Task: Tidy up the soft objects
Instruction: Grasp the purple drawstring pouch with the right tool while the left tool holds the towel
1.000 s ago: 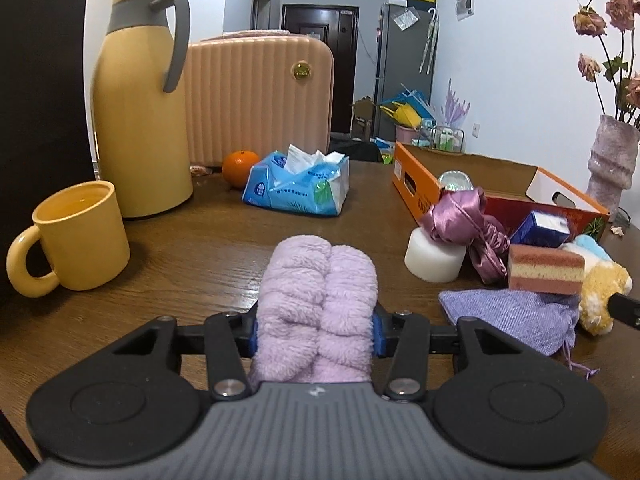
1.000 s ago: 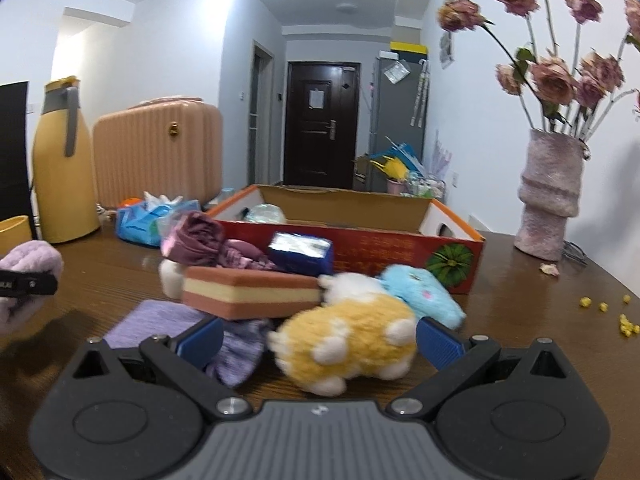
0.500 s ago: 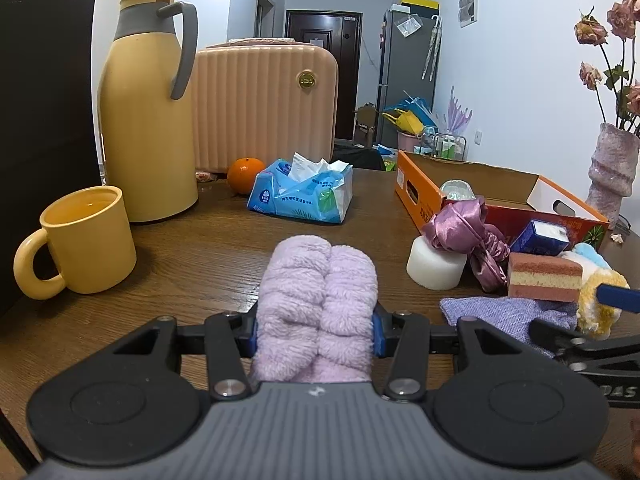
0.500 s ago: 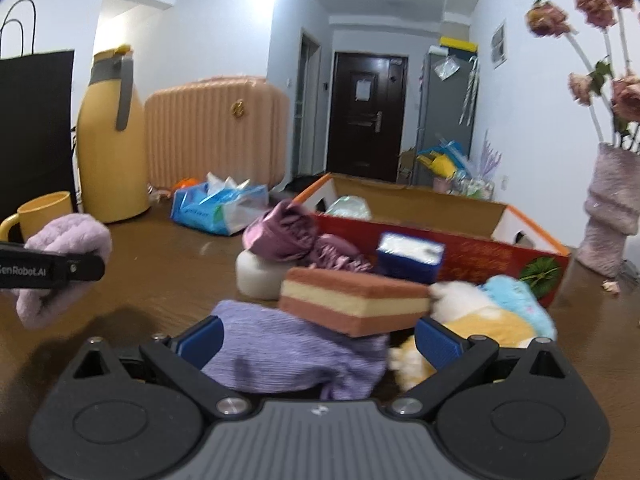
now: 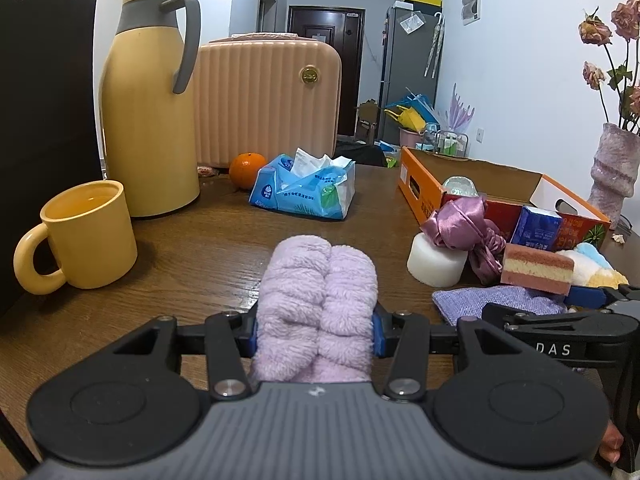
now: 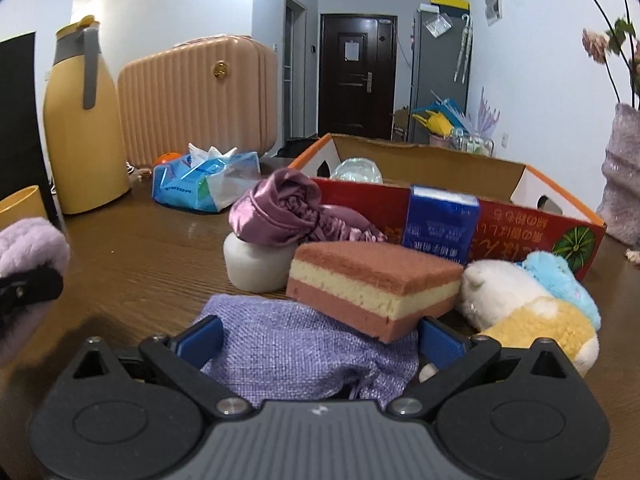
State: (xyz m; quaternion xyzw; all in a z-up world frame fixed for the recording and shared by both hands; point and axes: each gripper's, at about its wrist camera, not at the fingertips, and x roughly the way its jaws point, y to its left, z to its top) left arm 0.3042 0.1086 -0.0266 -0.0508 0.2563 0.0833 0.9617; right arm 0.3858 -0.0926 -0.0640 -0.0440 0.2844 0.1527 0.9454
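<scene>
My left gripper (image 5: 316, 328) is shut on a fluffy lilac towel roll (image 5: 316, 280) and holds it just above the wooden table; the roll also shows at the left edge of the right wrist view (image 6: 28, 240). My right gripper (image 6: 320, 340) is open, with its blue pads on either side of a purple woven pouch (image 6: 304, 344) lying on the table. A pink-and-cream sponge (image 6: 372, 280) rests on the pouch's far edge. A yellow, white and blue plush toy (image 6: 532, 308) lies to the right. Behind are a mauve satin scrunchie (image 6: 280, 208) on a white cylinder (image 6: 256, 268) and a blue tissue packet (image 6: 440, 220).
An open orange cardboard box (image 6: 440, 168) stands behind the pile. A yellow mug (image 5: 88, 236), yellow thermos jug (image 5: 148, 120), pink case (image 5: 268, 100), orange (image 5: 248, 164) and blue tissue bag (image 5: 304, 188) fill the left and back. A vase (image 5: 612, 172) stands far right.
My right gripper has swung left, from framing the plush toy to straddling the purple pouch, and has come into the left wrist view at the right. The left gripper and towel roll stayed put.
</scene>
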